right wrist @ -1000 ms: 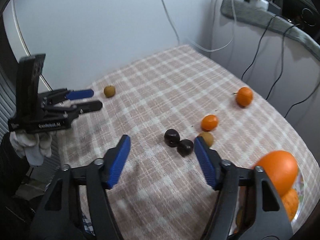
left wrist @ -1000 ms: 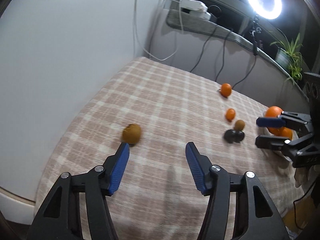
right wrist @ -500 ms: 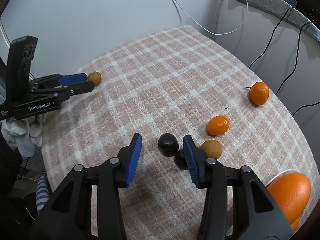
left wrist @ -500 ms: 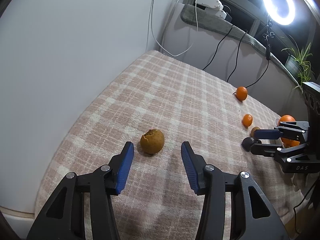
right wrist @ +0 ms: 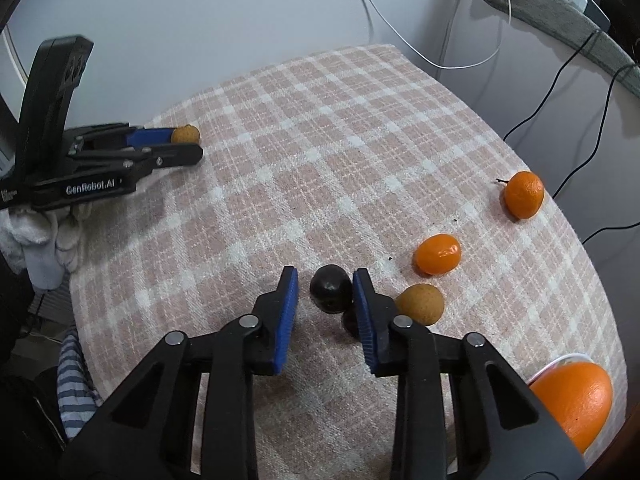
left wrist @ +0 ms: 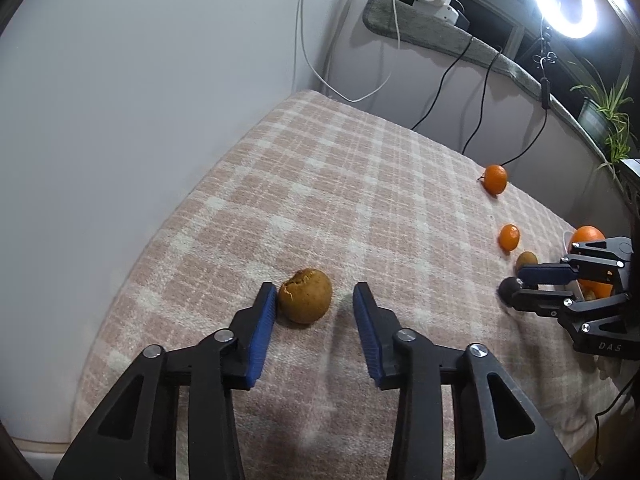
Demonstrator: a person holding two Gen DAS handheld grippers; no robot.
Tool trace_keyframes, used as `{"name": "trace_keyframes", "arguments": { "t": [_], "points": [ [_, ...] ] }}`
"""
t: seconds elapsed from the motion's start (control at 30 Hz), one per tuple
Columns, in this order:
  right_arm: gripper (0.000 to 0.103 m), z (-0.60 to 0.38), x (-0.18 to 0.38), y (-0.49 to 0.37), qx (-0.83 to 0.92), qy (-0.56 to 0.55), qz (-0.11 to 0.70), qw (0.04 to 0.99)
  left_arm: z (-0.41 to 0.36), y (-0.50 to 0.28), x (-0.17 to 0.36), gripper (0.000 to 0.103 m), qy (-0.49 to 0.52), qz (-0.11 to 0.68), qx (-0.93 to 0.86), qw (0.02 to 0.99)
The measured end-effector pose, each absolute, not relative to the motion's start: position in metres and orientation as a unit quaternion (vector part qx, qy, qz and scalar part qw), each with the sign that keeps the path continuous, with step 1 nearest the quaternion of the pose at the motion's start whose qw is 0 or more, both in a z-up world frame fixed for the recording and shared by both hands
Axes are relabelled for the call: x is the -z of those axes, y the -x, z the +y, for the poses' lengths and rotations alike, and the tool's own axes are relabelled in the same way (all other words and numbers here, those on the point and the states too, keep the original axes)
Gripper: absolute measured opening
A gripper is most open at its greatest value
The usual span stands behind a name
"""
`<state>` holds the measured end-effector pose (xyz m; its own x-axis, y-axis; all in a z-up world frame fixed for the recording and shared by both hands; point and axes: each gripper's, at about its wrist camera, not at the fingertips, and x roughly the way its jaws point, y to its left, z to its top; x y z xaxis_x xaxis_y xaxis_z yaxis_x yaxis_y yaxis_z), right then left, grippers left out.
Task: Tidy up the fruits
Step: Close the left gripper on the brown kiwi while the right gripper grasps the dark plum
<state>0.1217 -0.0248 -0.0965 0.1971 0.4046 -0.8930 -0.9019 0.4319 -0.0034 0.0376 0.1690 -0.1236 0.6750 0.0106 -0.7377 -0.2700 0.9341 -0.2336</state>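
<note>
Left wrist view: left gripper (left wrist: 314, 300) jaws have just been closing around the brown fruit (left wrist: 305, 295) on the checked cloth (left wrist: 320, 184); left pad touching, right pad still apart, no grip.

Right wrist view: right gripper (right wrist: 325, 291) jaws have just been closing on the dark fruit (right wrist: 330, 294); right pad touching, slight gap left. Second dark fruit (right wrist: 349, 323) just behind the right finger.

Brown fruits: 2, one far left (right wrist: 185, 133), one by the dark ones (right wrist: 421, 304).
Dark fruits: 2, one in front (right wrist: 331, 294), one partly hidden behind a finger (right wrist: 349, 323).
Small orange fruits: 2, round (right wrist: 524, 194) and oval (right wrist: 437, 254).
Large oranges: at least 1 (right wrist: 576, 402).
Grippers: 2, left (left wrist: 314, 296), right (right wrist: 325, 280).
</note>
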Motion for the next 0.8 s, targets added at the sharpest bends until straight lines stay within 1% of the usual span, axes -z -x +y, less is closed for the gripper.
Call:
{"name": "trace_keyframes", "arguments": {
  "t": [0.13, 0.43, 0.8],
  "points": [
    [0.022, -0.025, 0.096, -0.122, -0.454, 0.285, 0.441, 0.720, 0.170, -0.038, 0.126, 0.024, 0.157, 0.398, -0.083, 0.900],
    [0.021, -0.029, 0.087, -0.118, -0.464, 0.264, 0.433, 0.726, 0.169, -0.031, 0.119, 0.024, 0.165, 0.387, -0.081, 0.904],
    [0.020, -0.048, 0.065, -0.114, -0.464, 0.235, 0.412, 0.748, 0.149, -0.020, 0.093, 0.024, 0.164, 0.358, -0.057, 0.917]
  ]
}}
